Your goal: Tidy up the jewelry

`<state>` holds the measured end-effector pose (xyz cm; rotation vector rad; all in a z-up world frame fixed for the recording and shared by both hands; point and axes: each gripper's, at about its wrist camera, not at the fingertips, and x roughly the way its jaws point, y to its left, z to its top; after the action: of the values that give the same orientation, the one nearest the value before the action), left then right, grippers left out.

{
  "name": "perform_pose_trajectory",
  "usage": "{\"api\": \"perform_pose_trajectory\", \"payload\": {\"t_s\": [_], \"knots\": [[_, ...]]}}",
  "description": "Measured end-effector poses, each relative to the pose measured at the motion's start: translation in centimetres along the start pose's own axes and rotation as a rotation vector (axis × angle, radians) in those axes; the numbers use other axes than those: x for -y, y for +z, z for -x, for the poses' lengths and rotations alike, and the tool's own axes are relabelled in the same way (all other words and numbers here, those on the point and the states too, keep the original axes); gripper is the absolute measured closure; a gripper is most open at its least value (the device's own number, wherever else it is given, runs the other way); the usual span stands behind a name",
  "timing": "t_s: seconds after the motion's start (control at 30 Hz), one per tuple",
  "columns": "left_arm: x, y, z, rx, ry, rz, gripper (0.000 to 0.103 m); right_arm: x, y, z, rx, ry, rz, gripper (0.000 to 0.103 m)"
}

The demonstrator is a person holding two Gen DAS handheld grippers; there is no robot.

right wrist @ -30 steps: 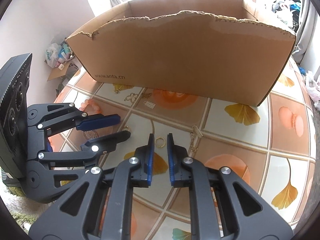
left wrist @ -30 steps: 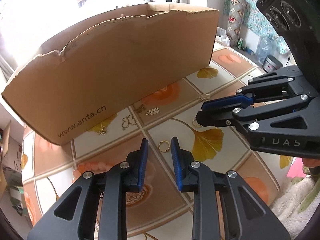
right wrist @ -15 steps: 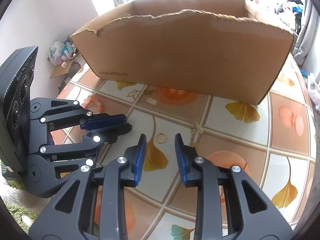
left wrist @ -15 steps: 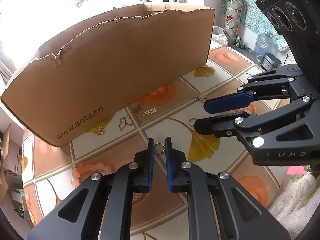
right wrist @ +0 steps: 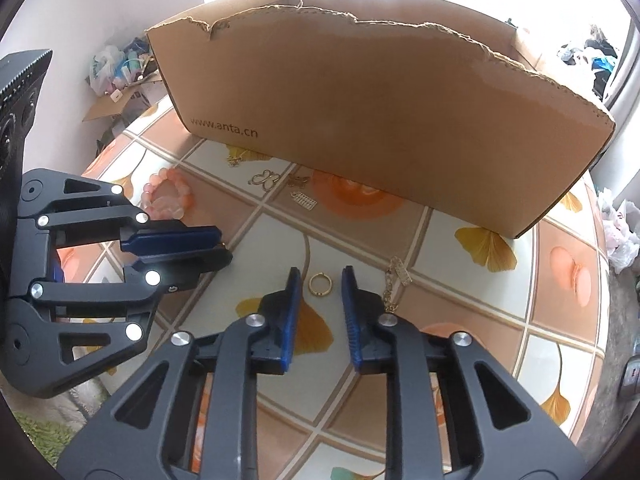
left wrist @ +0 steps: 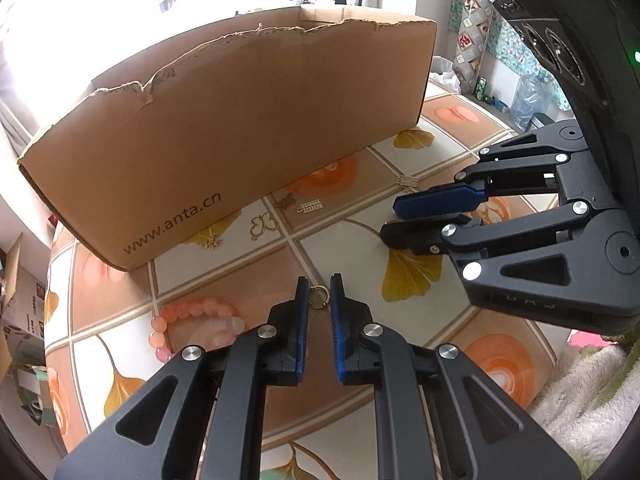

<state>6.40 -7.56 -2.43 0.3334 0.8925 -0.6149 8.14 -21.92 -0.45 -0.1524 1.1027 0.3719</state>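
Gold, a ring (left wrist: 311,297) is pinched on edge between the blue pads (left wrist: 303,300) of the left gripper (left wrist: 319,285), near their tips. The jaws are drawn almost together on it. In the right wrist view only a glint of gold is seen at those tips.

A second ring (right wrist: 320,293), also gold, lies flat on the table (right wrist: 460,304), on a pale tile beside a yellow leaf print. It is framed by the right gripper (right wrist: 321,271), whose jaws are closing. A gap is seen on each side of the ring, so it is not yet touched by either pad.

The two grippers are held near each other, both tilted down at the table and angled inward.

Just right of the second ring a gold chain (right wrist: 394,280) is laid. Pink beads (left wrist: 196,320) are found on the far side of the left gripper from the right gripper. Farther back, small gold charms (left wrist: 264,226) are scattered along the foot of a cardboard box (left wrist: 248,120). The box stands on the table with its torn top edge up, and a web address is printed low on its near wall.
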Motion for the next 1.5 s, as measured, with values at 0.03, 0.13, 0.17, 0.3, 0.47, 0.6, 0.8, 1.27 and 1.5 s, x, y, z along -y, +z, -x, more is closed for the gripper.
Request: {"api": "perform_pose_trajectory", "payload": {"t_s": [0.03, 0.13, 0.17, 0.3, 0.47, 0.6, 0.8, 1.27, 1.5], "knots": [[0.0, 0.0, 0.0, 0.0, 0.0, 0.001, 0.092, -0.1, 0.0, 0.0, -0.002, 0.001, 0.003, 0.091], [-0.1, 0.0, 0.0, 0.003, -0.001, 0.002, 0.092, -0.1, 0.1, -0.1, -0.008, 0.007, 0.002, 0.093], [-0.1, 0.0, 0.0, 0.004, -0.002, 0.003, 0.092, 0.0, 0.1, -0.1, -0.007, 0.011, -0.002, 0.093], [-0.2, -0.1, 0.0, 0.008, -0.002, 0.005, 0.092, 0.3, 0.1, -0.1, -0.003, 0.029, -0.026, 0.094], [-0.3, -0.1, 0.1, 0.008, -0.002, 0.01, 0.092, 0.2, -0.1, 0.0, 0.0, 0.038, -0.037, 0.094], [-0.4, -0.2, 0.4, 0.012, 0.002, 0.016, 0.092, 0.4, -0.1, 0.6, 0.012, 0.039, -0.042, 0.103], [-0.3, -0.2, 1.1, 0.026, 0.011, 0.02, 0.092, 0.7, -0.3, 1.2, 0.026, 0.039, -0.051, 0.103], [0.1, -0.5, 1.2, 0.03, 0.011, 0.036, 0.092, -1.0, -0.1, 0.5, 0.018, 0.048, 0.005, 0.071], [0.0, -0.6, 1.0, 0.028, -0.002, 0.036, 0.092, -1.1, -0.3, 0.0, 0.0, 0.017, 0.013, 0.089]]}}
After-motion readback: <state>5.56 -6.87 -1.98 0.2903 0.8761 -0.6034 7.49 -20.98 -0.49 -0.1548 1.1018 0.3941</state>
